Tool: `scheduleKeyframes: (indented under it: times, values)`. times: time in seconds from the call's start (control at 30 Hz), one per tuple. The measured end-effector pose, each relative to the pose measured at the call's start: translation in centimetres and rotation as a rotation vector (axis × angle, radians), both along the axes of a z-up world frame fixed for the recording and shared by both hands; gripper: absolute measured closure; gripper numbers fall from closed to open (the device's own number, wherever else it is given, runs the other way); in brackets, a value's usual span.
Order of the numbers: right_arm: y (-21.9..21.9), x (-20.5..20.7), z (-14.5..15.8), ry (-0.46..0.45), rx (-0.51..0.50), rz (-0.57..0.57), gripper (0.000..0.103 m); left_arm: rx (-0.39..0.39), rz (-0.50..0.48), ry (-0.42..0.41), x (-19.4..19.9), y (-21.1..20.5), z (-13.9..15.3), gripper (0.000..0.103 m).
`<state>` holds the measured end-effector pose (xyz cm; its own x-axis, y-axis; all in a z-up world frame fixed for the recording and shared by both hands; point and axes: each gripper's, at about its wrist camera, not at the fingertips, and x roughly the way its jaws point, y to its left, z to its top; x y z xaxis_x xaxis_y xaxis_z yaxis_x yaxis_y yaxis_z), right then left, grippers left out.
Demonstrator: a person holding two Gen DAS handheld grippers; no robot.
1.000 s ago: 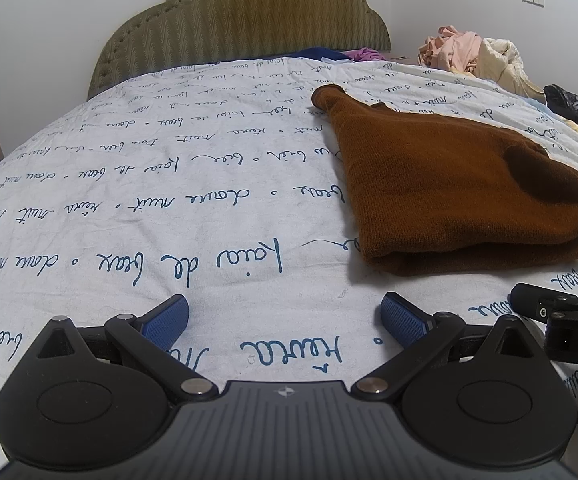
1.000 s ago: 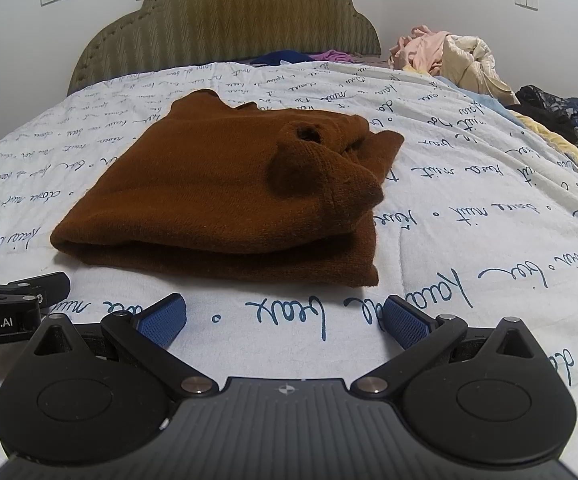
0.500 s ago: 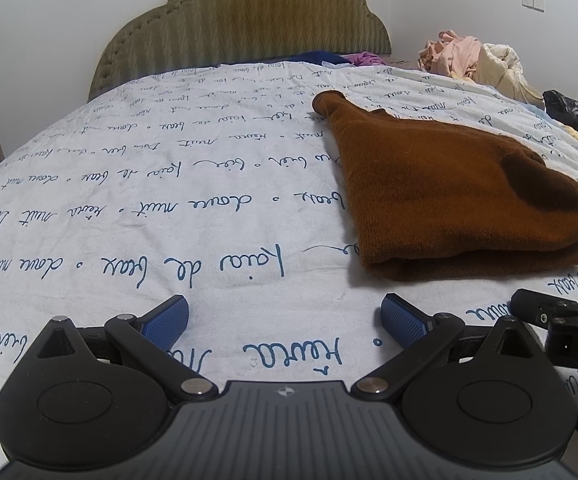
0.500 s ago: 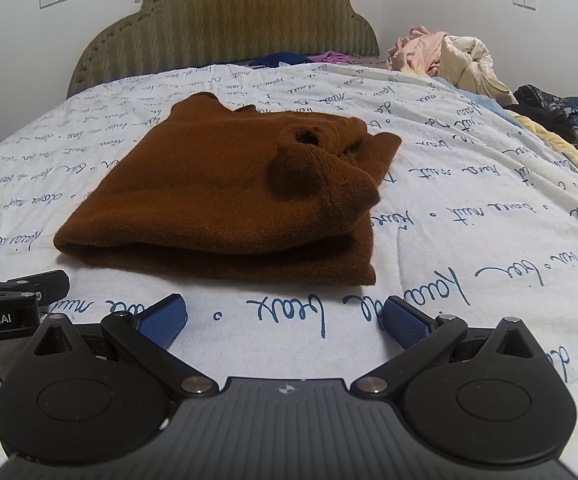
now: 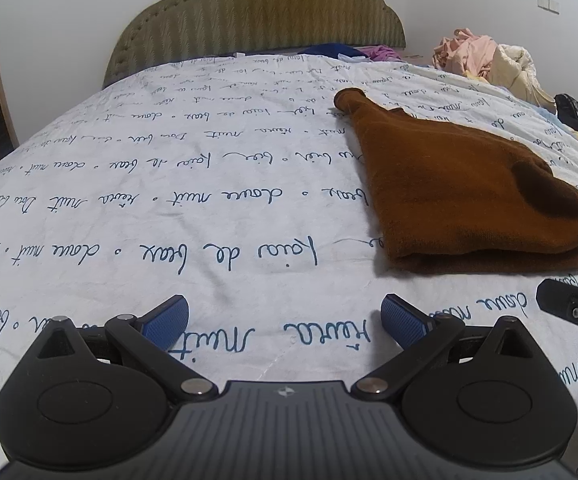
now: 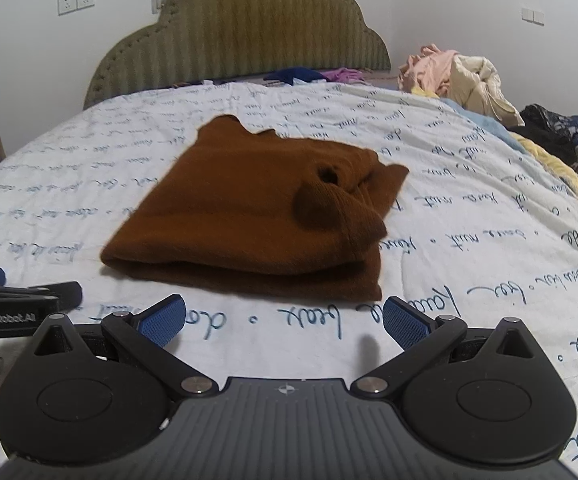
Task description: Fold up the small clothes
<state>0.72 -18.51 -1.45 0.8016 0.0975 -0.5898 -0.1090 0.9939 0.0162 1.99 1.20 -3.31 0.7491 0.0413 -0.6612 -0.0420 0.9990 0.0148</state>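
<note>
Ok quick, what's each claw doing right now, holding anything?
Left claw: open, holding nothing, above the bedsheet.
Right claw: open, holding nothing, just short of the folded brown sweater.

Folded sweater (image 6: pixel 249 216) lies on the bed (image 6: pixel 469 208), clothes pile (image 6: pixel 453 76) behind right.
</note>
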Motion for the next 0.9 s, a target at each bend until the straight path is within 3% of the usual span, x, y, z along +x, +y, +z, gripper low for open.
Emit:
scheduleKeyframes:
  times: [0.9]
  values:
    - [0.57,-0.92,0.85,-0.015,0.044,0.087,0.000,0.046,-0.011,0.002,-0.31,0.02,0.14,0.000]
